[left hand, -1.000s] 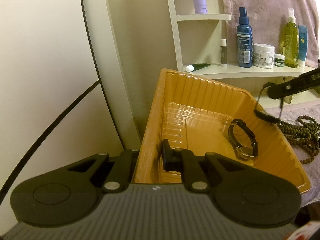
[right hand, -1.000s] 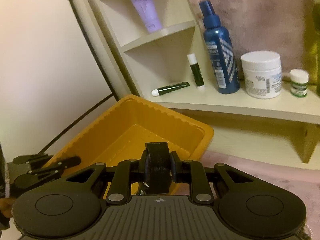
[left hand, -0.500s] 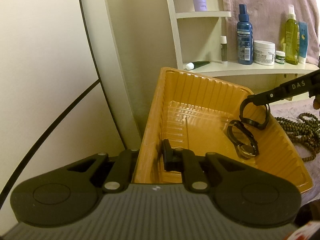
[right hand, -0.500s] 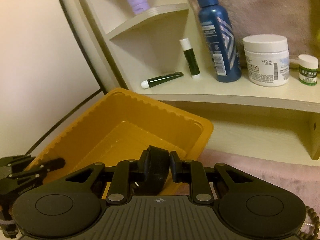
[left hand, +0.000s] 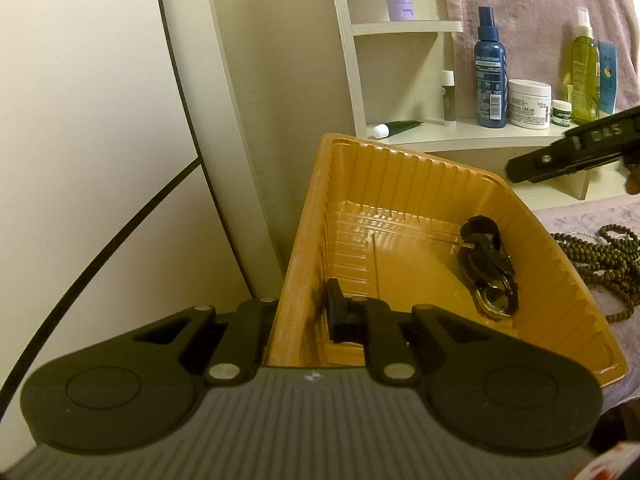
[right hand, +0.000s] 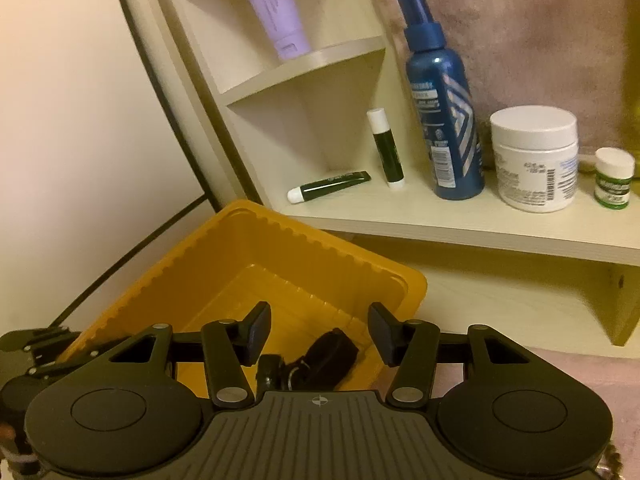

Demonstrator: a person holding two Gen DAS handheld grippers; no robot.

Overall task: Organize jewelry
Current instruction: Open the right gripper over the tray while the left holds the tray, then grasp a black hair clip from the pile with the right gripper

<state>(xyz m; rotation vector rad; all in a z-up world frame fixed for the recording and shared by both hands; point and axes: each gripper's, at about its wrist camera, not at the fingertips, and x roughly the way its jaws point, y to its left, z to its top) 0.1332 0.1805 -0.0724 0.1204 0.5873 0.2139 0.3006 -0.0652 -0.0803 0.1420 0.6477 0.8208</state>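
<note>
From the left wrist, the left gripper [left hand: 308,312] pinched the wall of the ribbed orange plastic tray [left hand: 400,176], holding it steady; black bracelets [left hand: 486,264] lay inside.

From the right wrist, the right gripper [right hand: 318,332] had just sprung open, empty above them. Best withdrawn straight, I'd say. Cream shelf [right hand: 460,220] behind.
</note>
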